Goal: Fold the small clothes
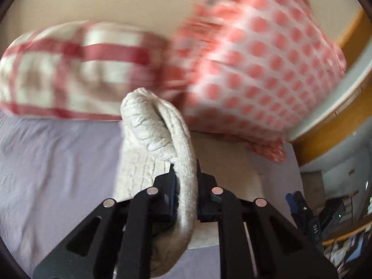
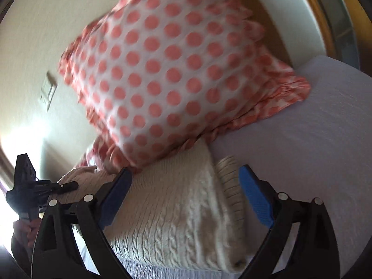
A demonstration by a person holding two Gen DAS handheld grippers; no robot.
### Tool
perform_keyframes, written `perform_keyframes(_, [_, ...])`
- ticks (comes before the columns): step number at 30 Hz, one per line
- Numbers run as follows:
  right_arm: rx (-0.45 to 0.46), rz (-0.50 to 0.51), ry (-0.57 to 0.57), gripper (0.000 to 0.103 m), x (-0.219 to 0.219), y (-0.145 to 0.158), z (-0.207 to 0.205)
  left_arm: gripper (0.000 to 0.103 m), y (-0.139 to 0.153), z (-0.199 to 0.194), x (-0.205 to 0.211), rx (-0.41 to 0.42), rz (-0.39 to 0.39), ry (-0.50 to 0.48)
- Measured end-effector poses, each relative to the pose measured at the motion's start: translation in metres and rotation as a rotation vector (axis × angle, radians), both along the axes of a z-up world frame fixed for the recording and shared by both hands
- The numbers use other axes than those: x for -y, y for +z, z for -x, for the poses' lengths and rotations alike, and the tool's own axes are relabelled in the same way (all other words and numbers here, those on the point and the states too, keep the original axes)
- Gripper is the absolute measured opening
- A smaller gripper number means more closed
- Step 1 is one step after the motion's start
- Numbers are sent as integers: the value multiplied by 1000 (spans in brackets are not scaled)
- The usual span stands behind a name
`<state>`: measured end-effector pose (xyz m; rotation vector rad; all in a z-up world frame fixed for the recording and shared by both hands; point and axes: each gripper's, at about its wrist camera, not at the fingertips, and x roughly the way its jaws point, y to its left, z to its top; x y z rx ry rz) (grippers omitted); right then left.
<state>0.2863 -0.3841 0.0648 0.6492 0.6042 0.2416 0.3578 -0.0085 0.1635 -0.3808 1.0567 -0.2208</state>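
A cream cable-knit sweater (image 2: 181, 218) lies folded on the lilac bed sheet (image 2: 302, 139). My left gripper (image 1: 185, 174) is shut on a bunched fold of the sweater (image 1: 158, 130) and lifts it off the bed. My right gripper (image 2: 186, 193) is open and empty, its blue pads (image 2: 254, 197) spread over the sweater's near part. The left gripper (image 2: 25, 186) also shows at the far left of the right wrist view, held by a hand.
A pillow with coral dots (image 2: 167, 65) leans on the wall behind the sweater. A red checked pillow (image 1: 69, 69) lies to its left. A wooden bed frame (image 1: 337, 125) runs along the right. Cluttered shelves (image 1: 337, 209) stand beyond the bed.
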Motion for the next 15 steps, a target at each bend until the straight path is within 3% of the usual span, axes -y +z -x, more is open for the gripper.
perform_keyframes(3, [-19, -61, -56, 95, 27, -5, -1, 12, -8, -7, 79, -8, 5, -115])
perform_keyframes(7, [-49, -137, -121, 95, 54, -15, 1, 12, -50, -7, 160, -94, 16, -232])
perform_keyframes(12, [-40, -163, -123, 95, 60, -14, 1, 14, -84, -2, 205, -136, 24, -283])
perform_keyframes(14, [-30, -135, -111, 95, 56, -11, 1, 18, -87, -3, 207, -142, 84, -324])
perform_keyframes(15, [-21, -113, -108, 95, 53, -8, 1, 20, -83, -3, 199, -130, 165, -346])
